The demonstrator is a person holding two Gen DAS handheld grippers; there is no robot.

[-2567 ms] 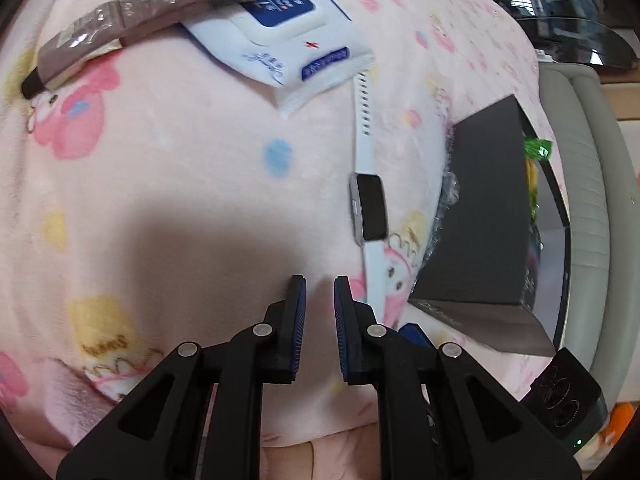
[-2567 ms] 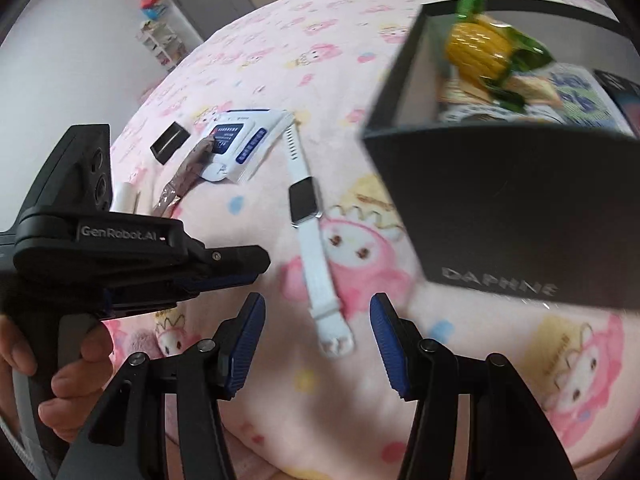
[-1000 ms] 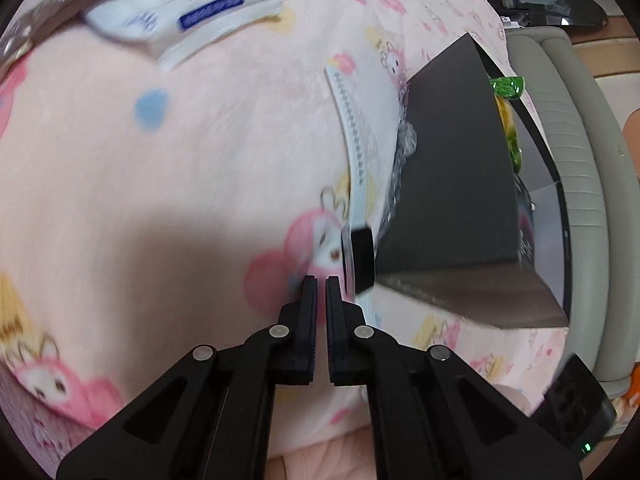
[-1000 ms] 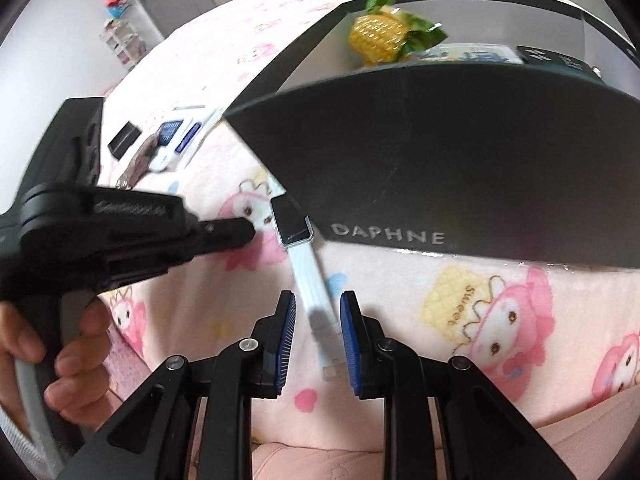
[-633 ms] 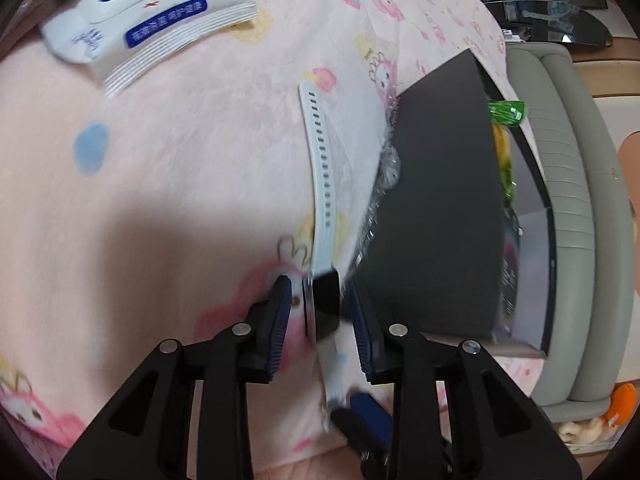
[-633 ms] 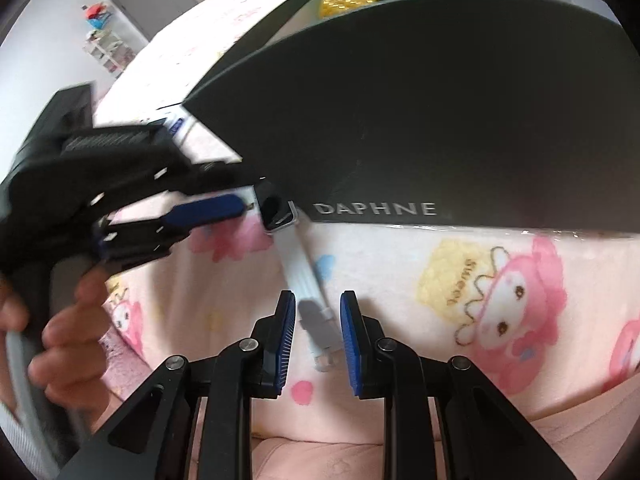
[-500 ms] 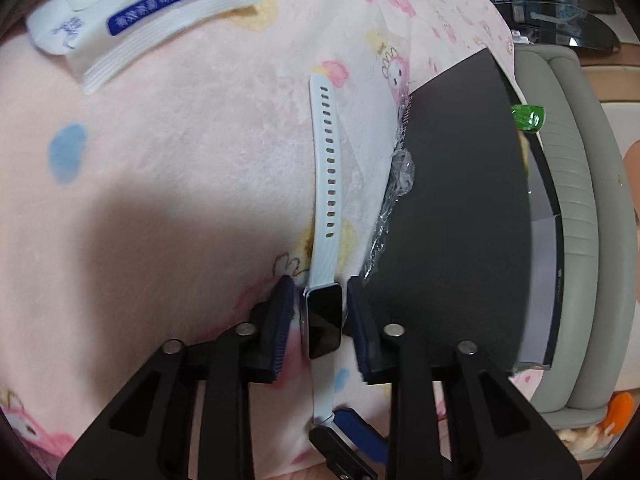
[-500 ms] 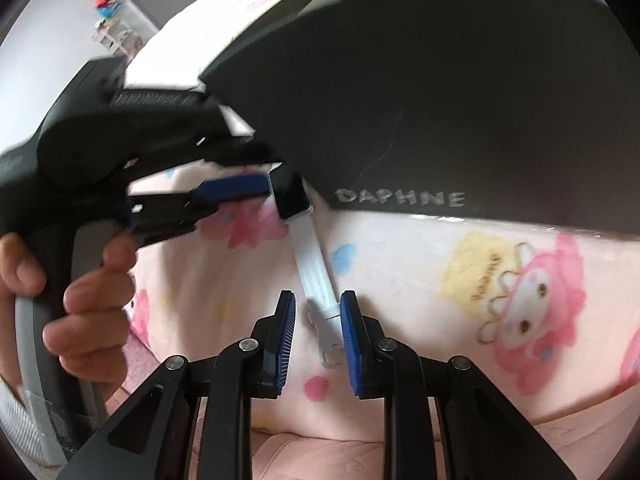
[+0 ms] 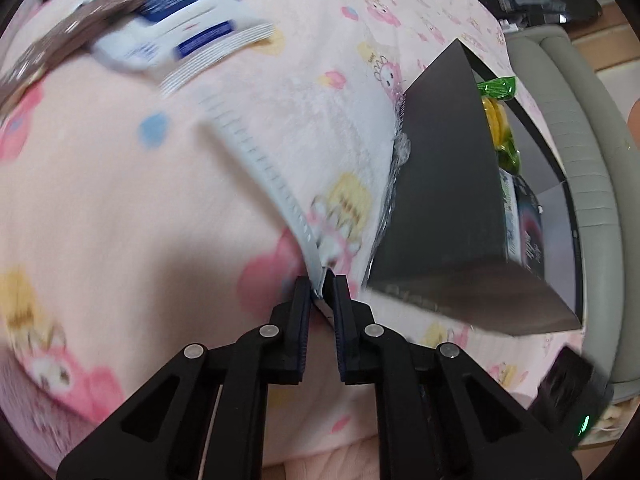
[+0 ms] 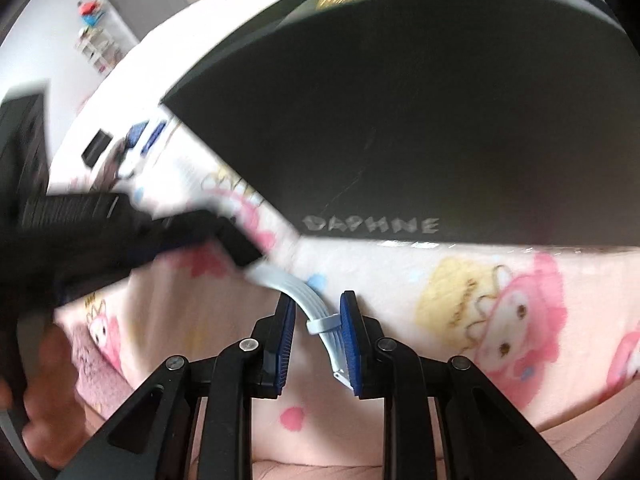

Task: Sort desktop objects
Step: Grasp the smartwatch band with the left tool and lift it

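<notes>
The left gripper [image 9: 322,286] is clamped on the white silicone-strap smartwatch [image 9: 256,160], beside the black cardboard box [image 9: 444,184] on the pink cartoon-print blanket [image 9: 120,208]. The right gripper [image 10: 318,320] stands parted around the strap's buckle end, not closed.

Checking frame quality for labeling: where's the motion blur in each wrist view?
Left wrist: wipes pack and watch strap smeared, left gripper sharp. Right wrist: left gripper and DAPHNE box blurred, right gripper crisp.
</notes>
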